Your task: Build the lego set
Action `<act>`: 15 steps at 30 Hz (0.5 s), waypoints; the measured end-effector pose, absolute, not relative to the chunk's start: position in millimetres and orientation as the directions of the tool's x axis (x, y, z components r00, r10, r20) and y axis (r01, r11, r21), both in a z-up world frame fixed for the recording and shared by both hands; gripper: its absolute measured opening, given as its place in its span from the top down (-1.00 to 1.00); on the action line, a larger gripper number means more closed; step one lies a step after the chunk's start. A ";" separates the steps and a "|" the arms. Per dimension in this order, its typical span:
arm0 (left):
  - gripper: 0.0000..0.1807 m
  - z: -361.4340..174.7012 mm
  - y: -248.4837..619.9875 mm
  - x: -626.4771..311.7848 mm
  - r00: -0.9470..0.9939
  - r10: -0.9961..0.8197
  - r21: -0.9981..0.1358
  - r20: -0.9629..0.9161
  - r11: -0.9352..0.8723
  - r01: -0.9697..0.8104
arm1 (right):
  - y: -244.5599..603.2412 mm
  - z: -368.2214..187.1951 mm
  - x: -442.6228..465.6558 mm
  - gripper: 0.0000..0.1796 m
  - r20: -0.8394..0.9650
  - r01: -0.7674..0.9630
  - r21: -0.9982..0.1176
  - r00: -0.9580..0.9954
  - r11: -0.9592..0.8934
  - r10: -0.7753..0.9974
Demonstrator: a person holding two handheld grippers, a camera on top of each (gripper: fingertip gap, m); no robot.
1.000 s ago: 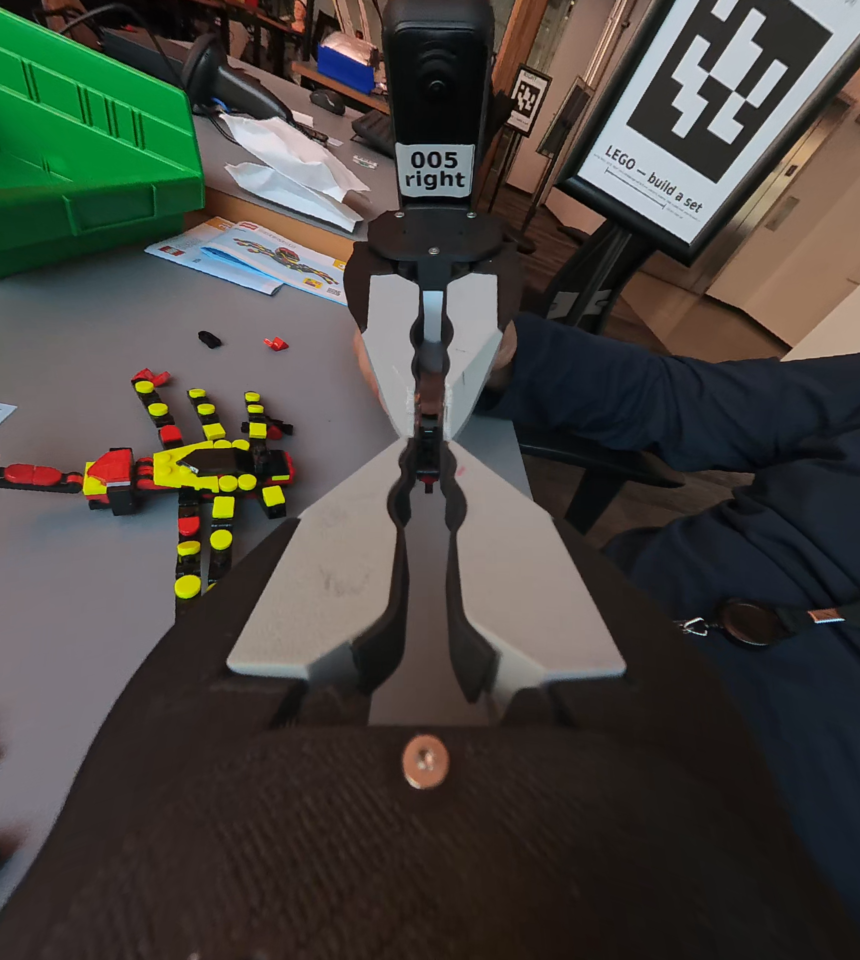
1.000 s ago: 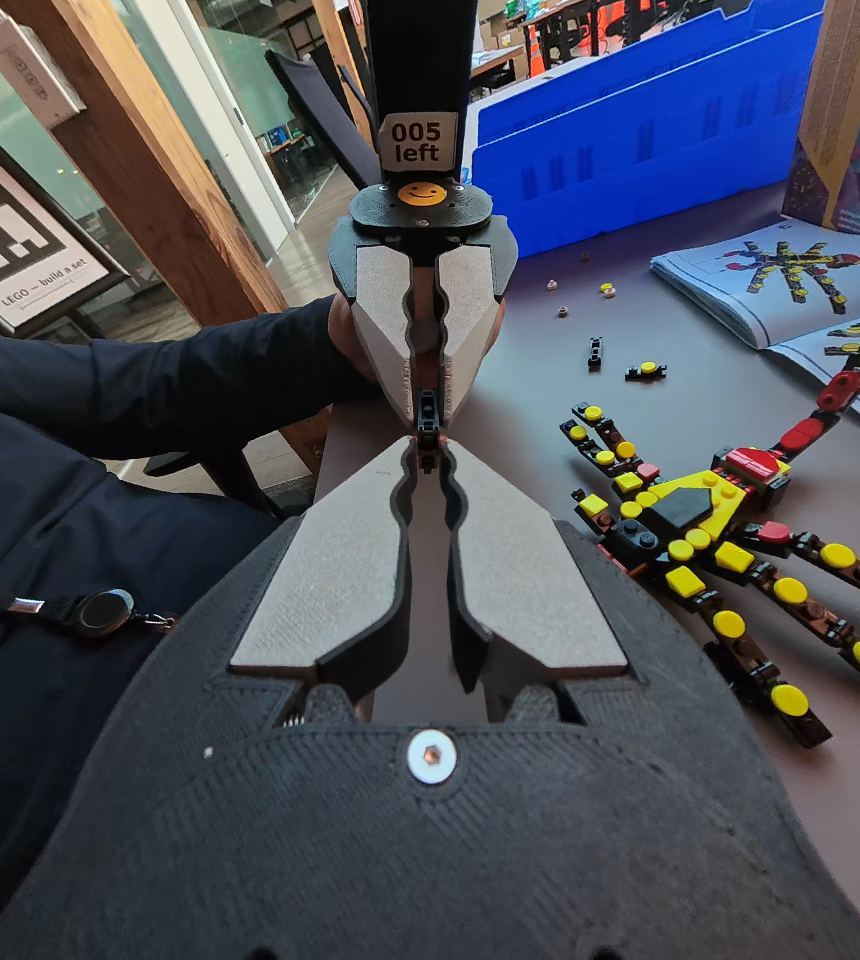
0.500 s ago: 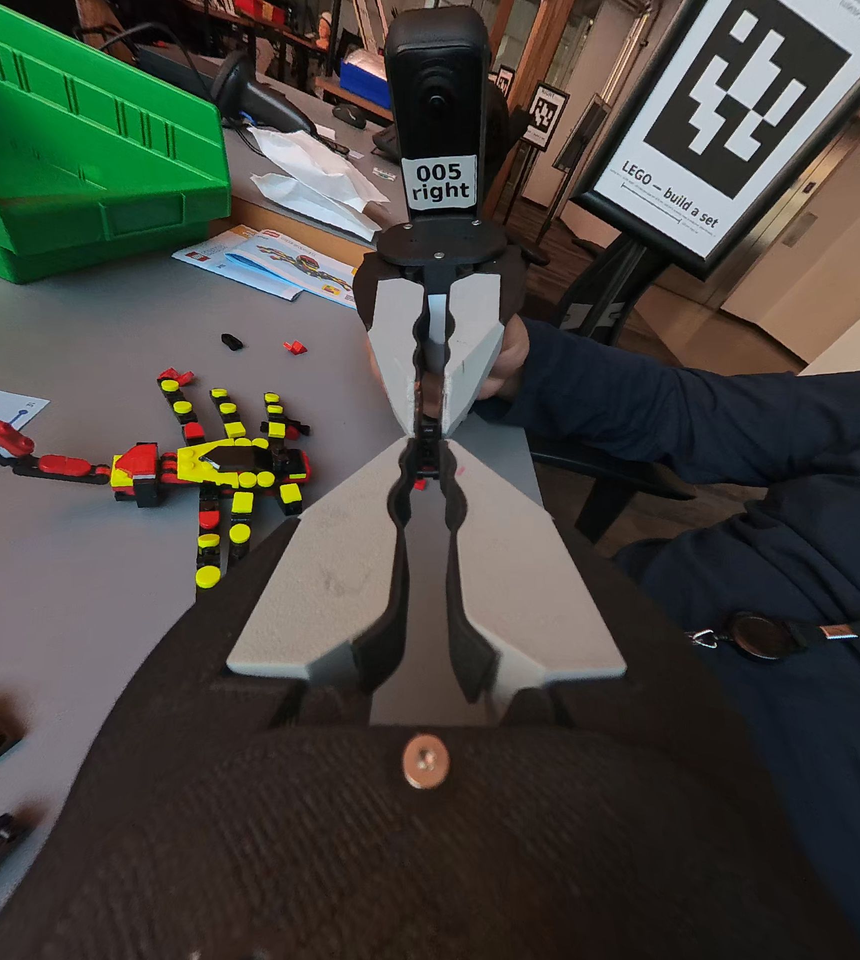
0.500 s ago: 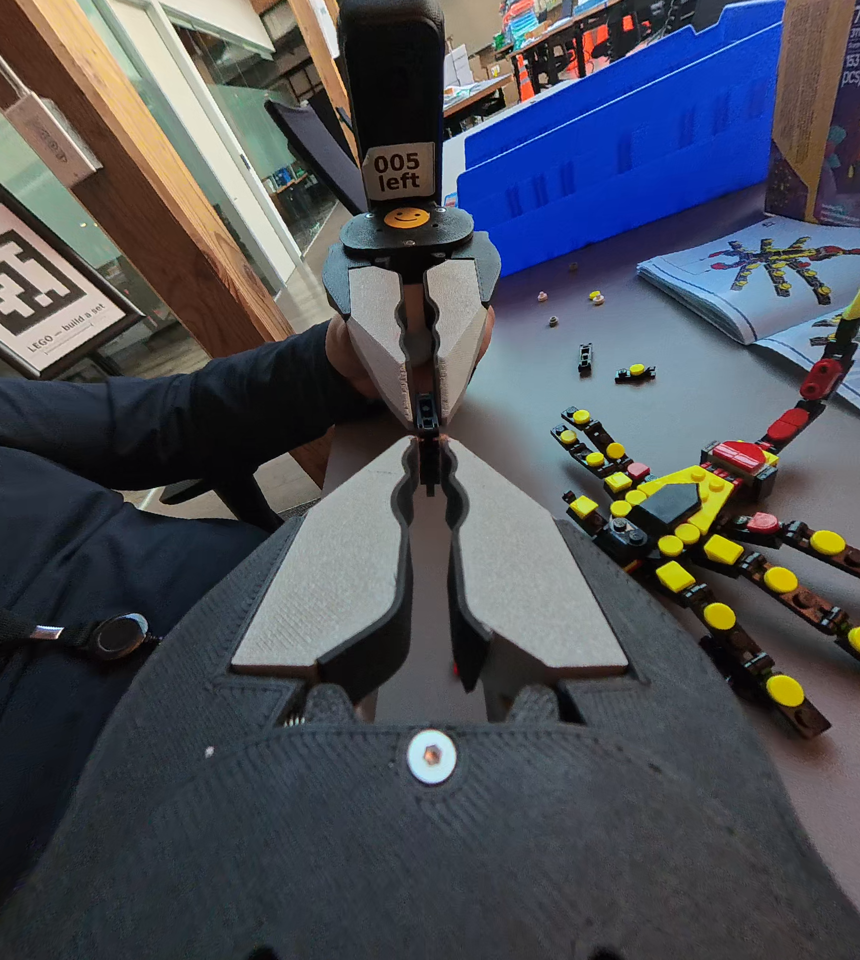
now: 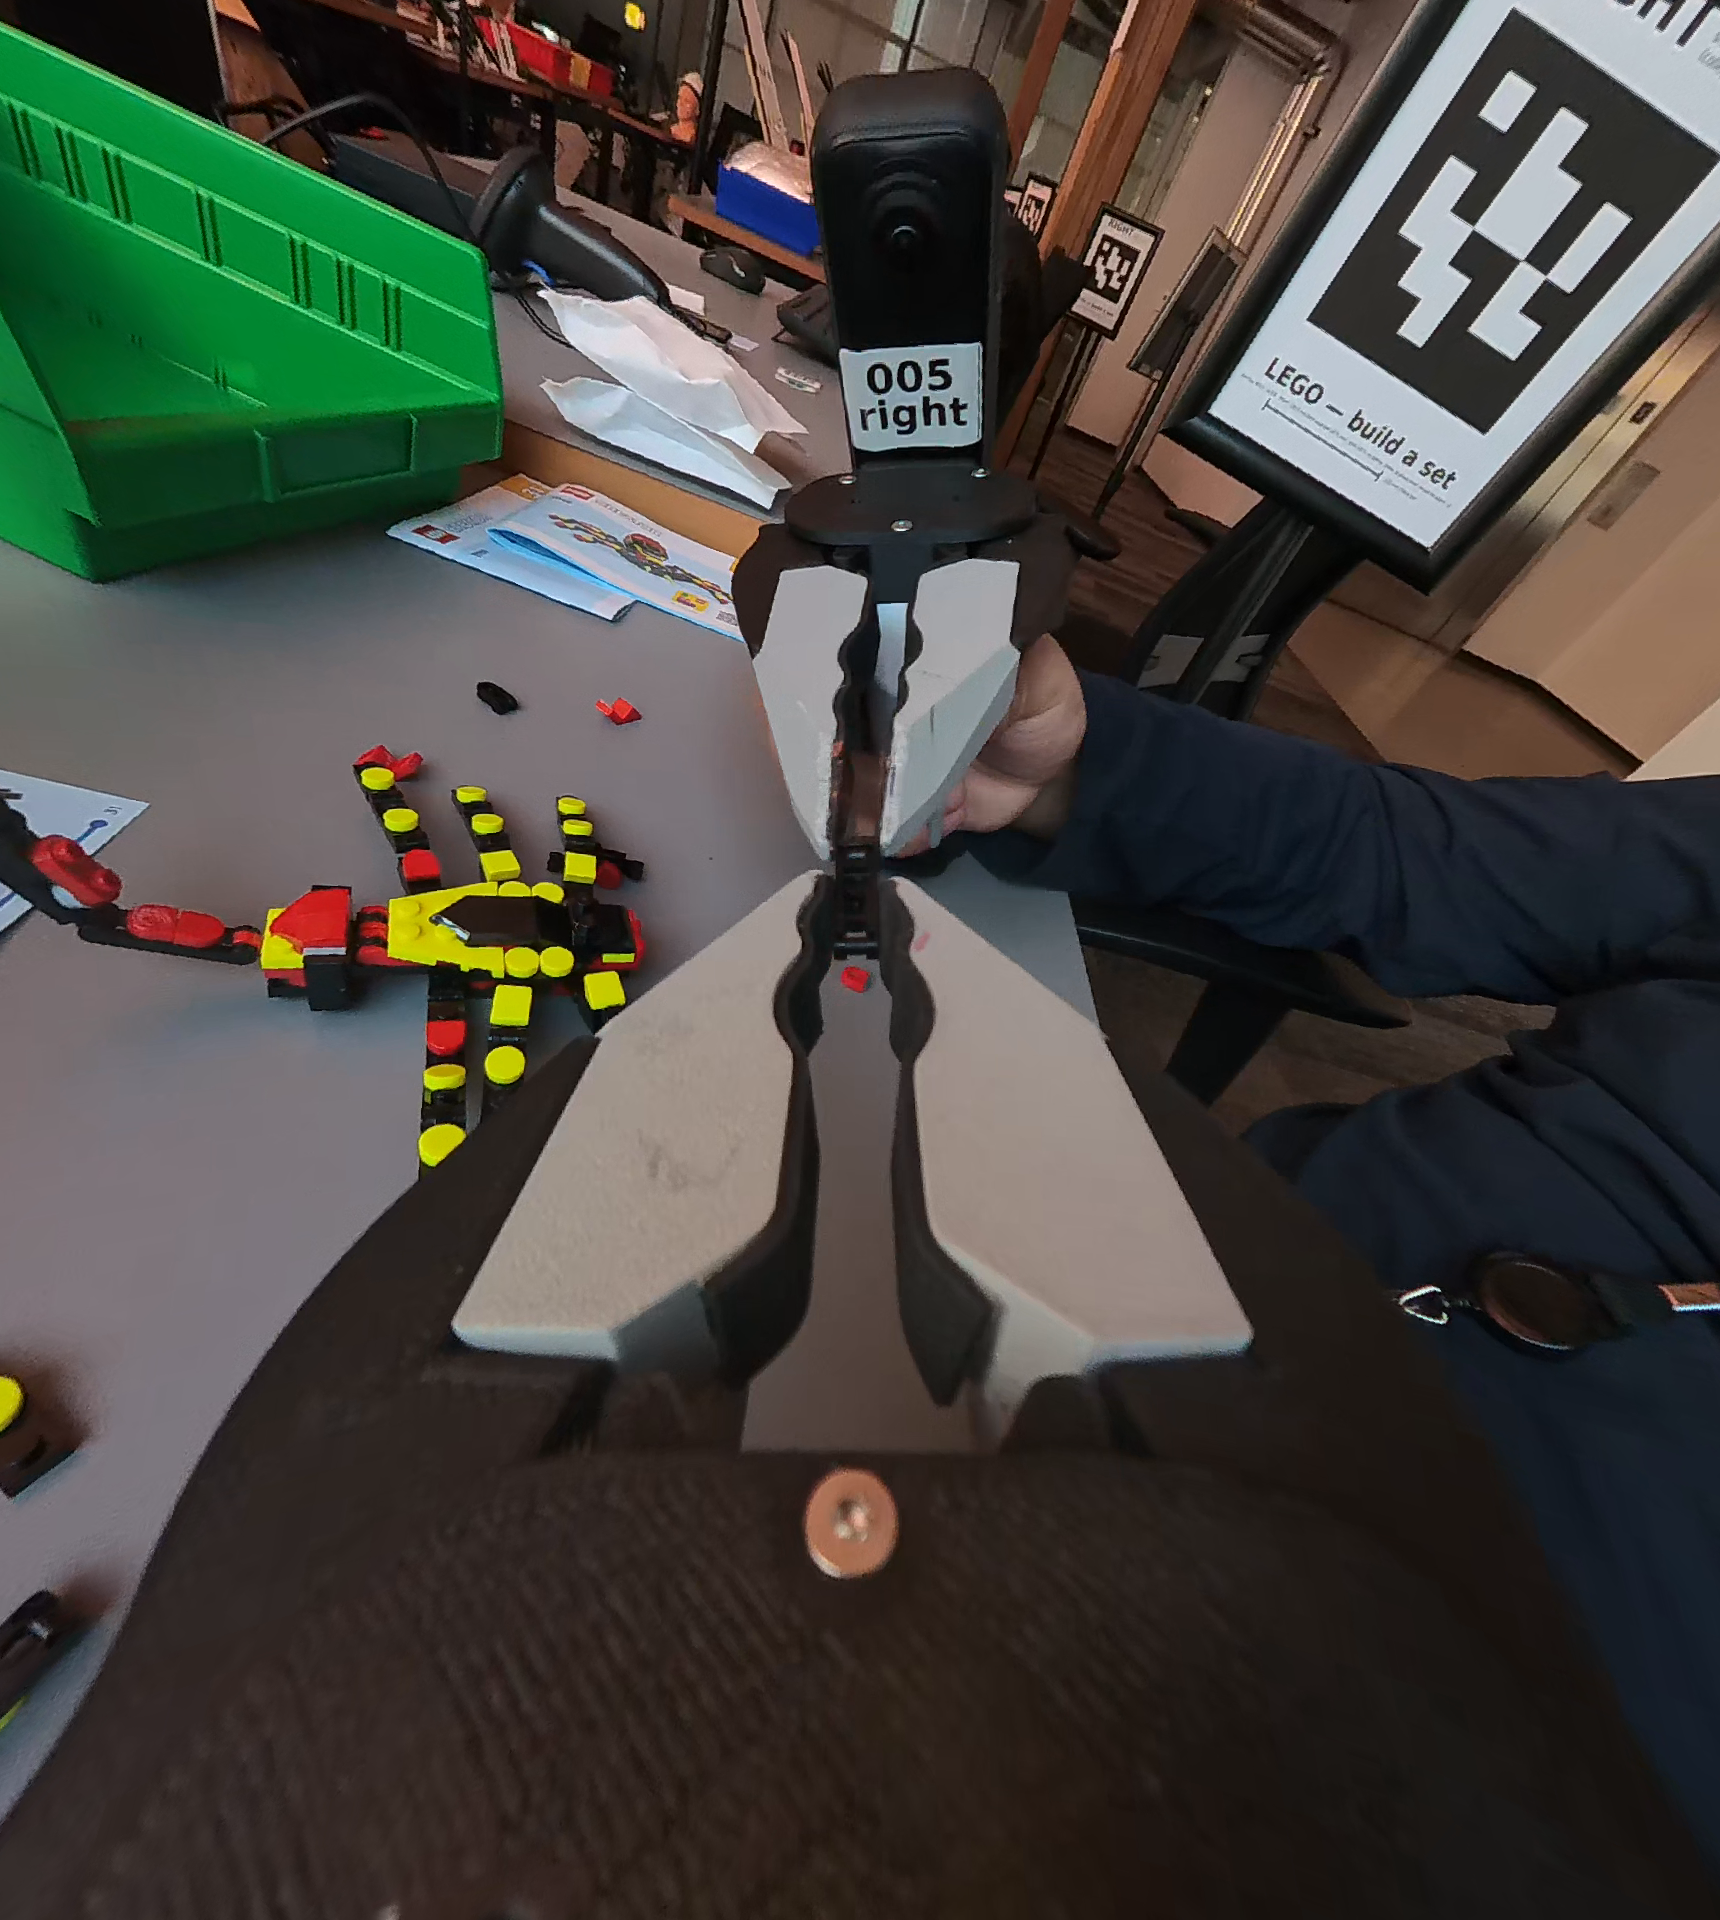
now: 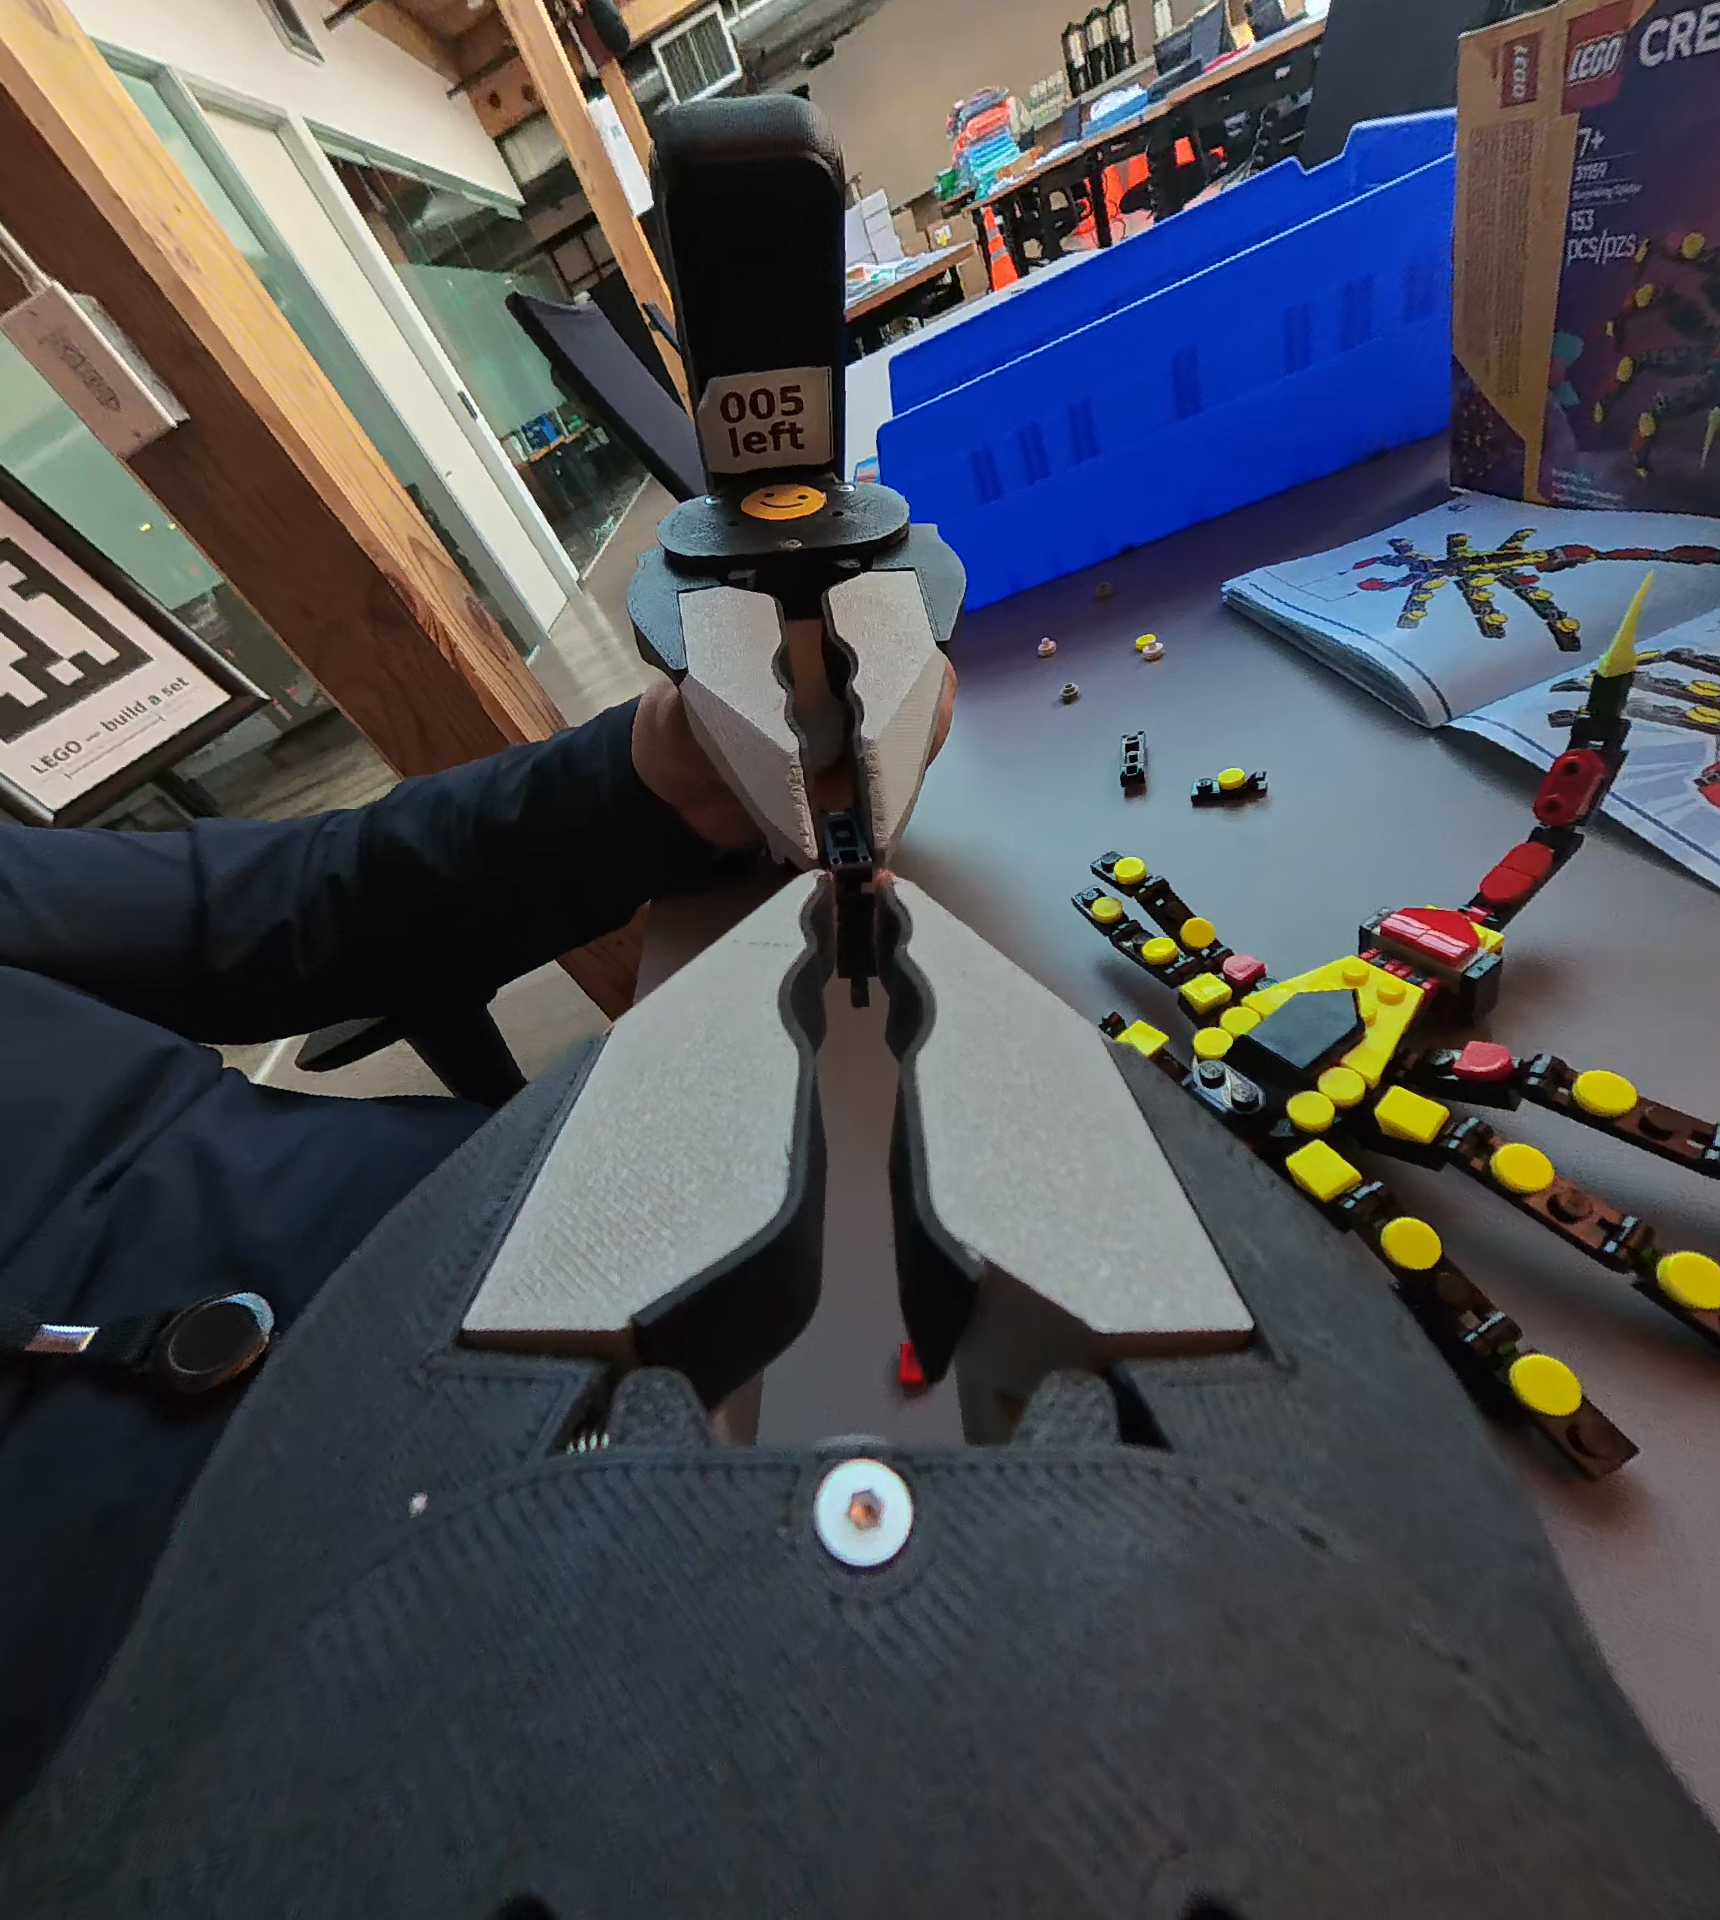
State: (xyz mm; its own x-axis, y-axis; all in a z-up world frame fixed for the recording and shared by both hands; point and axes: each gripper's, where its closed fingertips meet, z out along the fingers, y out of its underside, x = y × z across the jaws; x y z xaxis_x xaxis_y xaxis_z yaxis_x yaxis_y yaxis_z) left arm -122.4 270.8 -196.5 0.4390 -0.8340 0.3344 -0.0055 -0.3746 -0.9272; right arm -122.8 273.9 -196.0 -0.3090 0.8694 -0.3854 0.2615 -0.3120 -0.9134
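left gripper (image 5: 851, 914) and right gripper (image 6: 848, 940) meeting tip to tip, jaws narrow, both pinching black lego piece (image 6: 843, 836). keeping axes aligned, pressing straight, avoiding twist; spider model (image 6: 1323, 1049) lying aside on worktop (image 5: 160, 1091).

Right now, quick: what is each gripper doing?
Left gripper: shut on the black piece.
Right gripper: shut on the same black piece, tip to tip with the left.
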 end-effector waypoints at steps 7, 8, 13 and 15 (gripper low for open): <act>0.94 -193.1 272.4 -122.9 0.442 -0.829 -0.928 0.343 -0.371 0.023 | 277.9 -188.5 -123.9 0.96 -0.445 0.219 -0.893 -0.311 -0.392 0.840; 0.94 -193.1 272.7 -123.4 0.444 -0.828 -0.928 0.342 -0.371 0.025 | 278.3 -188.1 -124.3 0.96 -0.456 0.216 -0.888 -0.311 -0.406 0.834; 0.94 -191.9 272.1 -123.4 0.425 -0.828 -0.922 0.365 -0.383 0.045 | 277.0 -188.0 -124.2 0.96 -0.462 0.212 -0.886 -0.320 -0.413 0.827; 0.94 -191.4 271.0 -123.4 0.392 -0.825 -0.907 0.407 -0.416 0.066 | 274.6 -189.2 -123.9 0.96 -0.442 0.218 -0.895 -0.323 -0.389 0.836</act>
